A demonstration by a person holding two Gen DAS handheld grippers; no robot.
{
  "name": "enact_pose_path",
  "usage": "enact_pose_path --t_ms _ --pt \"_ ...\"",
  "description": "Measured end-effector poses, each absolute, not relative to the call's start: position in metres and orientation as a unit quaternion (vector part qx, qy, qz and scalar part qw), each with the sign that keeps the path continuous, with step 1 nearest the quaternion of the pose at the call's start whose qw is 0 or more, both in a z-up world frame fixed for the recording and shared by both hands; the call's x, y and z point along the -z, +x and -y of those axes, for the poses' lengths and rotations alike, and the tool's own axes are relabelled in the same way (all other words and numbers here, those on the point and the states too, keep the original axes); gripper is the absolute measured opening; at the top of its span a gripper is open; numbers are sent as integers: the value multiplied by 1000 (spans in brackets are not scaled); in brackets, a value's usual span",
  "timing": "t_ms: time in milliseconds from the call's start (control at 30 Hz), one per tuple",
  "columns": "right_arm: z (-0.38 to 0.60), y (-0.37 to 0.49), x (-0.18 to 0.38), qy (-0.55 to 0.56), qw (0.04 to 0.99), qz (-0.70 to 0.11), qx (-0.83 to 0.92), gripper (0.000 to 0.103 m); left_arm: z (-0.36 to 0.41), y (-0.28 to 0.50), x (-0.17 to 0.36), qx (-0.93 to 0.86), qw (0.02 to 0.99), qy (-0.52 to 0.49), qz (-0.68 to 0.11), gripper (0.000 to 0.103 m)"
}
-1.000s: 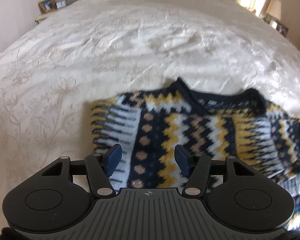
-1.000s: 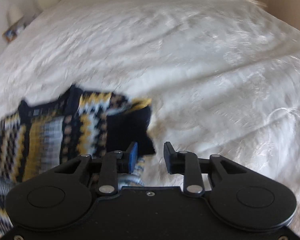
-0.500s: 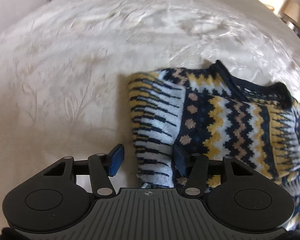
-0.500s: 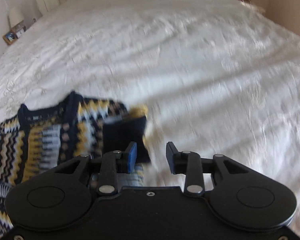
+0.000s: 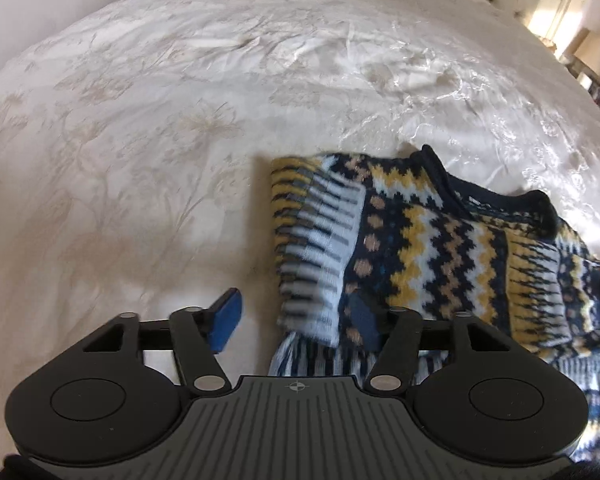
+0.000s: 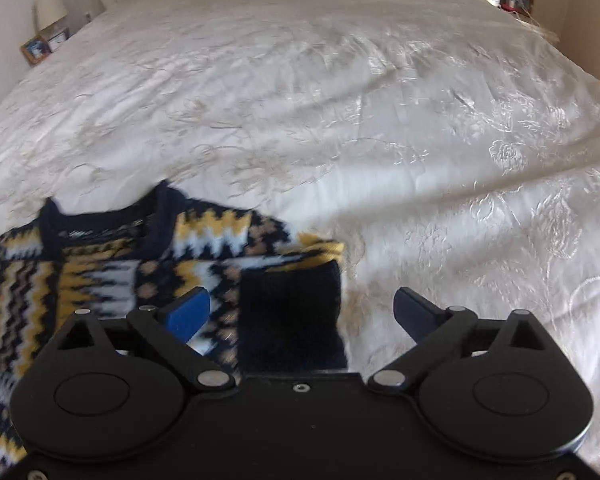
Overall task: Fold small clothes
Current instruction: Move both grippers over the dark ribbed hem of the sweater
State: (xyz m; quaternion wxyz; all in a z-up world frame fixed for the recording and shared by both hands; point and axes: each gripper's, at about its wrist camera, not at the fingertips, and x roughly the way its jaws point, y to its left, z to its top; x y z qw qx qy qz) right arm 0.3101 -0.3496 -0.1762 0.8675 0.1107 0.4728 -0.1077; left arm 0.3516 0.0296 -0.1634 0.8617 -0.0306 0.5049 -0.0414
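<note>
Right wrist view: the right hand-held gripper (image 6: 300, 312) is opening over the dark cuff (image 6: 292, 312) – released; left hand-held gripper (image 5: 296, 320) is opening too. Both sleeves folded in, sweater (image 5: 440, 248) on the bed (image 5: 180, 120) – body fold left.

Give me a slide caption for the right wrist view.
Right gripper opening over the sweater's dark cuff on the bed.
</note>
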Motion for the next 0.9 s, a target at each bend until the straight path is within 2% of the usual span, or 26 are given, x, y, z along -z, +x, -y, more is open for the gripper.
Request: enact_pose_path --t_ms 67,200,667,900 --pt "344 298 167 116 869 -471 100 102 -34 342 159 45 860 -41 -506 63" --pt "325 272 157 125 865 -478 85 102 -38 316 153 59 855 -30 -514 72" --pt "256 138 163 160 821 -539 101 102 -51 216 170 147 816 -5 -559 72" --pt "237 95 173 177 802 -562 100 102 -59 177 171 143 820 3 -555 72"
